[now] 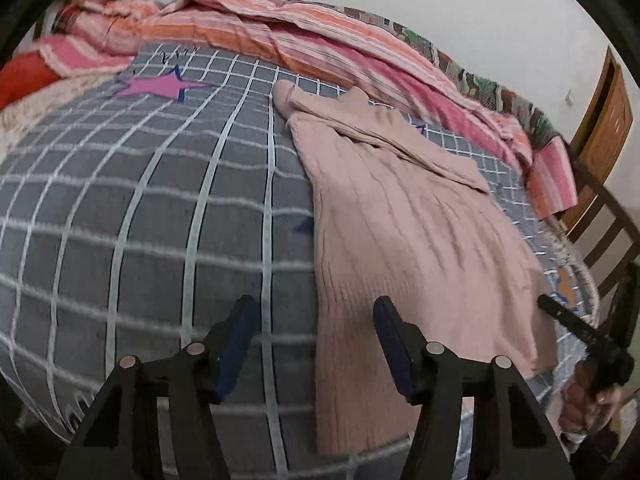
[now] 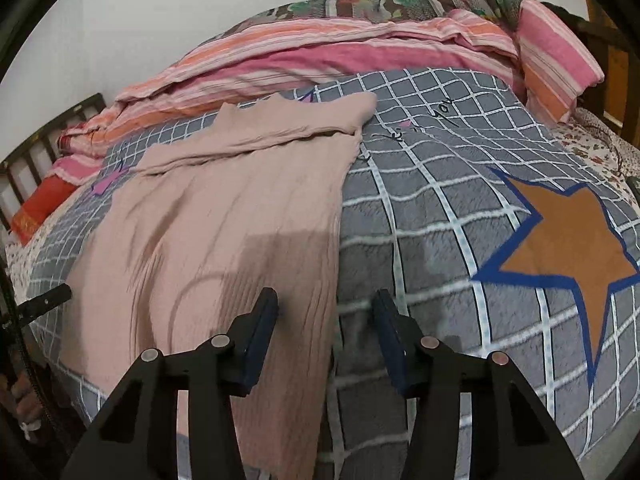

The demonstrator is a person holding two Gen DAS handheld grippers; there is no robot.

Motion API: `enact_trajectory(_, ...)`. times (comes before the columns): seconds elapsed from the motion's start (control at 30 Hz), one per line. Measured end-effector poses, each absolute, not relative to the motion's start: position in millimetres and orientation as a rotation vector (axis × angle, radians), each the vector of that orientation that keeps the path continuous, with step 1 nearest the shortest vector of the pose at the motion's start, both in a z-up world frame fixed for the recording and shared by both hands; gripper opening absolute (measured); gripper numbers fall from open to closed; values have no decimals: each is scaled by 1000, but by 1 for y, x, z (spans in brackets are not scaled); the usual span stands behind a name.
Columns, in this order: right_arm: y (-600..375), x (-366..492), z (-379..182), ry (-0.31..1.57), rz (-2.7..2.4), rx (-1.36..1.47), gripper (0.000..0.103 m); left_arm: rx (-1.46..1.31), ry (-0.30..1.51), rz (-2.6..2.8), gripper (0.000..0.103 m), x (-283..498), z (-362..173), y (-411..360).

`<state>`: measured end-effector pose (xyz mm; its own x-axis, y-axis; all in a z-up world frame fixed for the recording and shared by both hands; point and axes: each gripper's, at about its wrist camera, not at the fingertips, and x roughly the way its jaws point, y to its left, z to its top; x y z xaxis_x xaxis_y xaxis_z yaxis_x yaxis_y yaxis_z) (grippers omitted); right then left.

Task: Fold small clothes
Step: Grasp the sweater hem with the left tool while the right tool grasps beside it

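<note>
A pale pink ribbed sweater (image 1: 404, 216) lies flat on the bed, its body running lengthwise from the near edge toward the wall, where its hem (image 2: 280, 420) droops slightly over the side. 1 sleeve (image 1: 384, 128) is folded across the upper part of the garment, lying diagonally on top of the chest (the cuff end points toward the purple star). From the right wrist view the same sleeve (image 2: 288, 124) shows as a band across the top of the sweater.

Under it spreads a grey blanket (image 1: 140, 208) with a white grid pattern, carrying a purple star (image 1: 154, 87) and a large orange star (image 2: 568, 248) outlined in blue. Beyond the blanket, against the wall, a rumpled pink-and-orange striped quilt (image 1: 304, 36) lies bunched along the far side, with a red pillow (image 2: 40, 204) at one end and a floral sheet (image 2: 592, 140) showing at the other.

The left gripper (image 1: 314, 312) hovers above the near edge, jaws spread wide and holding nothing, with the sweater's left edge below the gap. The right gripper (image 2: 326, 308) hangs likewise with jaws apart and empty, straddling the sweater's right edge. A dark wooden bed frame (image 2: 48, 136) stands behind.
</note>
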<state>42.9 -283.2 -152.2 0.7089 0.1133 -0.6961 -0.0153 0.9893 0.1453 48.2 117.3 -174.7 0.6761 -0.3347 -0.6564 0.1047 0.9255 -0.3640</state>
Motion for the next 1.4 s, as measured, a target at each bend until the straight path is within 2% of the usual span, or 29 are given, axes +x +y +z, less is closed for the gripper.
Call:
enact_trajectory(0.1, -284, 30, -154, 781, 89, 130, 49, -334, 813, -277, 51, 41, -182, 116)
enact_trajectory(0.2, -286, 18, -159, 787, 110, 156, 49, -340, 814, -281, 50, 37, -186, 112)
enact_trajectory(0.3, -285, 15, -164, 800, 116, 186, 46, -360, 805, -278, 36, 39, -186, 108)
enact_trajectory(0.37, -278, 14, -167, 795, 125, 180, 34, -381, 815, -263, 24, 43, -187, 106)
enact_trajectory(0.4, -277, 15, -168, 794, 130, 180, 28, -395, 822, -259, 9, 44, -187, 106)
enact_trajectory(0.43, -275, 17, -170, 800, 135, 189, 7, -407, 824, -271, 7, 45, -186, 106)
enact_trajectory(0.5, -277, 18, -170, 809, 173, 230, 5, -419, 783, -274, 6, 40, -177, 114)
enact_trajectory(0.63, -303, -1, -149, 698, 116, 288, 4, -418, 751, -269, 6, 32, -169, 133)
enact_trajectory(0.77, -307, 4, -158, 746, 95, 285, 5, -397, 782, -291, 7, 35, -174, 126)
enact_trajectory(0.83, -302, 5, -160, 761, 103, 278, 9, -409, 802, -303, 9, 35, -176, 124)
enact_trajectory(0.93, -300, 3, -164, 776, 112, 281, 21, -392, 823, -312, 16, 31, -182, 120)
enact_trajectory(1.03, -298, -2, -167, 785, 125, 266, 25, -387, 837, -333, 20, 23, -188, 116)
enact_trajectory(1.13, -294, -5, -170, 797, 143, 262, 33, -373, 837, -323, 24, 22, -191, 110)
enact_trajectory(1.2, -291, -1, -173, 813, 132, 252, 34, -372, 822, -322, 26, 23, -191, 107)
enact_trajectory(1.4, -285, 1, -174, 803, 123, 219, 34, -373, 795, -314, 24, 22, -192, 103)
